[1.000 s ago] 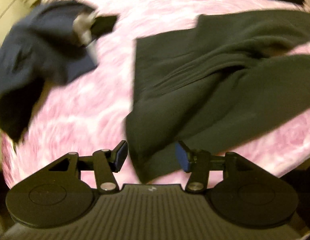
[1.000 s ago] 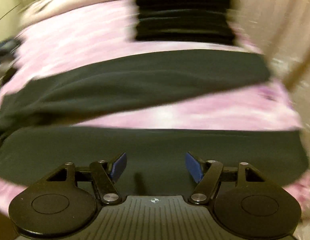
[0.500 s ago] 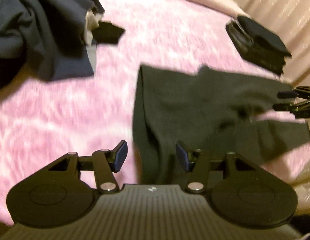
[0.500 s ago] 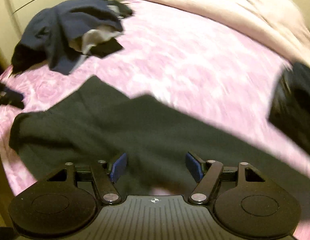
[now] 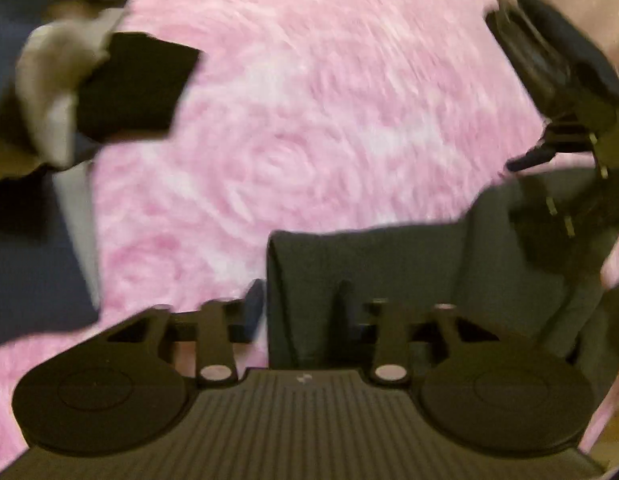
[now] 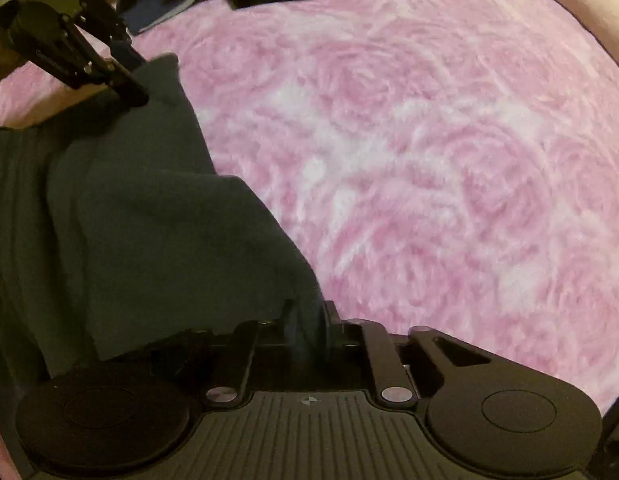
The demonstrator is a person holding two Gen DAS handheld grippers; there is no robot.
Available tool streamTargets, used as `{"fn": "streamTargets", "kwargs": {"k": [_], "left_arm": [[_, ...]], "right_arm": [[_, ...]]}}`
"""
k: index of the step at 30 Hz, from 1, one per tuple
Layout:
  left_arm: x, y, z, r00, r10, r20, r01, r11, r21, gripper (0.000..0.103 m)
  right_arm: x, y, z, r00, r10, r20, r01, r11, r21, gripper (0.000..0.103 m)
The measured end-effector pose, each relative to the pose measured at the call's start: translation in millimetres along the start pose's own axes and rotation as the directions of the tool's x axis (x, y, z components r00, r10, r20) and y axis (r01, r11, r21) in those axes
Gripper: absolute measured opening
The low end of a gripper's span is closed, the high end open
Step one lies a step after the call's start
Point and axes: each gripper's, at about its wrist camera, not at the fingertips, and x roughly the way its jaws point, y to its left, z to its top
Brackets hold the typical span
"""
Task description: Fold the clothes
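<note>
A dark grey-green garment point(image 5: 389, 264) hangs stretched between my two grippers over the pink bedspread point(image 5: 309, 120). In the left wrist view my left gripper point(image 5: 297, 304) has one vertical edge of the cloth between its narrowed fingers, and the right finger is hidden by fabric. My right gripper point(image 6: 307, 320) is shut on another bunched edge of the garment point(image 6: 149, 220). Each gripper shows in the other's view: the right gripper point(image 5: 521, 164) at far right, the left gripper point(image 6: 133, 80) at upper left on a raised corner.
A loose heap of navy and light clothes point(image 5: 29, 260) lies at the left with a black folded piece point(image 5: 137, 84) beside it. A stack of folded dark clothes point(image 5: 549, 48) sits at the far right. A pale quilt point(image 6: 581, 8) borders the bedspread point(image 6: 429, 160).
Both grippers were open above the spread-out garment. They have come down onto it, their fingers have come together on its edges, and the cloth is now gathered and raised between them.
</note>
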Motion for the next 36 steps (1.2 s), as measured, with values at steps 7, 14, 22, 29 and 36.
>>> {"fn": "streamTargets", "kwargs": {"k": [7,14,22,29,36], "left_arm": [[-49.9,21.0,29.9,0.976,0.084,0.201,-0.066,0.993,-0.094,0.015],[-29.1,39.4,43.2,0.965,0.197,0.173,-0.169,0.972,-0.164,0.033],[-94.6,11.7,-67.8,0.989,0.11,0.098,-0.101,0.99,-0.096,0.041],[-110.5,-31.6,-175.9,0.999,0.01,-0.041,-0.01,1.0,0.001,0.045],[-94.9,-51.0,-207.0,0.996,0.071,-0.055,-0.061,0.985,0.164,0.028]], "right_arm": [[-43.3,-46.4,24.3,0.972,-0.146,0.185,0.119,0.982,0.15,0.013],[-46.2,-42.9,13.9,0.948,-0.225,0.225,0.164,0.952,0.258,0.075],[-89.0,95.3,-73.8,0.976,-0.131,0.174,0.073,0.951,0.302,0.075],[-79.7,161.4,-149.8,0.989,-0.145,0.014,0.118,0.853,0.508,0.075],[-84.3,182.1,-208.9,0.975,-0.193,-0.112,0.214,0.661,0.719,0.075]]}}
